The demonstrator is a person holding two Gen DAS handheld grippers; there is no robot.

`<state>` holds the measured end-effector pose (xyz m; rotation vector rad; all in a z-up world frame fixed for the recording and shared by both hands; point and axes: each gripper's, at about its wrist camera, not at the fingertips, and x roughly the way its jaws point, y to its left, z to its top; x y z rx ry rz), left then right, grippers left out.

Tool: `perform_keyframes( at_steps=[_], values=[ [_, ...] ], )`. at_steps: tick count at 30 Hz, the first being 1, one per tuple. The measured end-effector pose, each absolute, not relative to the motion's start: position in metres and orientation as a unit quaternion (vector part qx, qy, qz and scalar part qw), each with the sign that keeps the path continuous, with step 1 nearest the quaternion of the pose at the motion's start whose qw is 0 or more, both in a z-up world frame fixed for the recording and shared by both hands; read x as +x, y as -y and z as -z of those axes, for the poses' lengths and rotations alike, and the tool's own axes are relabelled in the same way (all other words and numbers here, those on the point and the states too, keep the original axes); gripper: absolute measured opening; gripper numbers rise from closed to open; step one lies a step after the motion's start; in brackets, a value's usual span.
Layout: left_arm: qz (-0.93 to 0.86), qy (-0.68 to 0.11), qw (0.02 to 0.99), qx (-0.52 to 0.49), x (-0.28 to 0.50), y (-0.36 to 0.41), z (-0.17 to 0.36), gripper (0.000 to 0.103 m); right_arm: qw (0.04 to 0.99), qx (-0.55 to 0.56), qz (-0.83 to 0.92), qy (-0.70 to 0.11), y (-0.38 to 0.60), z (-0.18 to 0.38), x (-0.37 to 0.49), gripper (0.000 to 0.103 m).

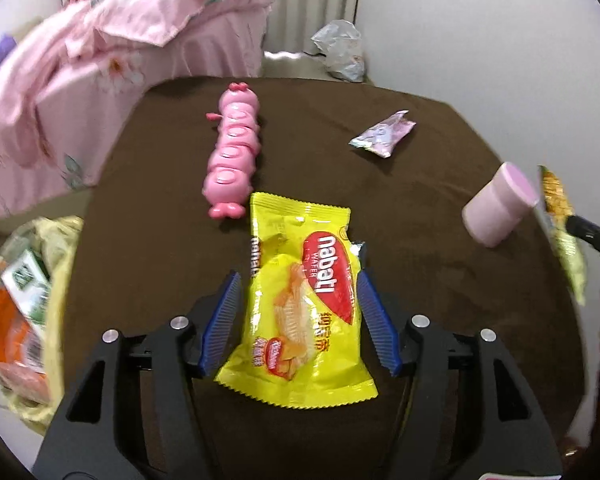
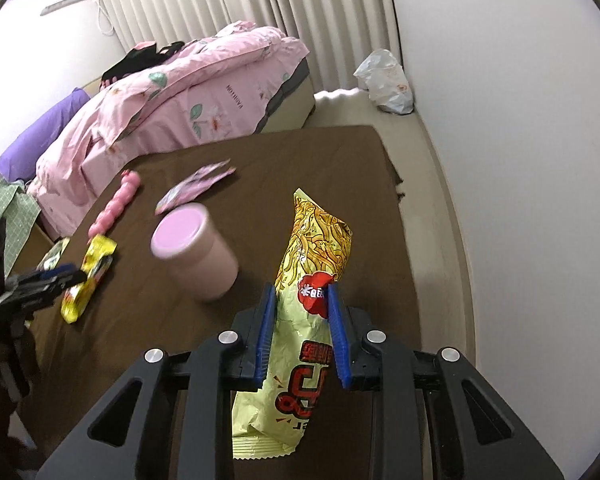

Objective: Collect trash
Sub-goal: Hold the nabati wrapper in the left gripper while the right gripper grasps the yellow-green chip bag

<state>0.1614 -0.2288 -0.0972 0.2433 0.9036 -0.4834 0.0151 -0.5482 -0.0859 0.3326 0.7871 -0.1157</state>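
Right tool [image 2: 302,292] gripped noodle-snack bag [image 2: 316,240]; left tool [image 1: 298,280] gaped around yellow wafer wrapper [image 1: 300,300], apparently ungrasped; foil wrapper [image 1: 382,136] lay ahead on tabletop [image 1: 420,320].

Light: even, soft indoor; no hard shadows.
Glare: sheen on yellow wafer packet [image 1: 300,312].
Blur: pink cup [image 2: 196,252] and left-view edges smeared.
Distortion: strong fisheye, dark corner vignette.
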Motion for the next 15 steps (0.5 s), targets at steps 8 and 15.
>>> perform_keyframes(
  at_steps=[8,15],
  values=[
    [0.216,-0.440,0.867,0.091,0.162,0.196,0.096,0.057,0.908,0.155,0.030,-0.388,0.508,0.094,-0.003,0.025],
    [0.245,-0.447,0.859,0.049,0.159,0.184,0.093,0.062,0.909,0.132,0.016,-0.394,0.485,0.097,0.002,0.026]
  ],
)
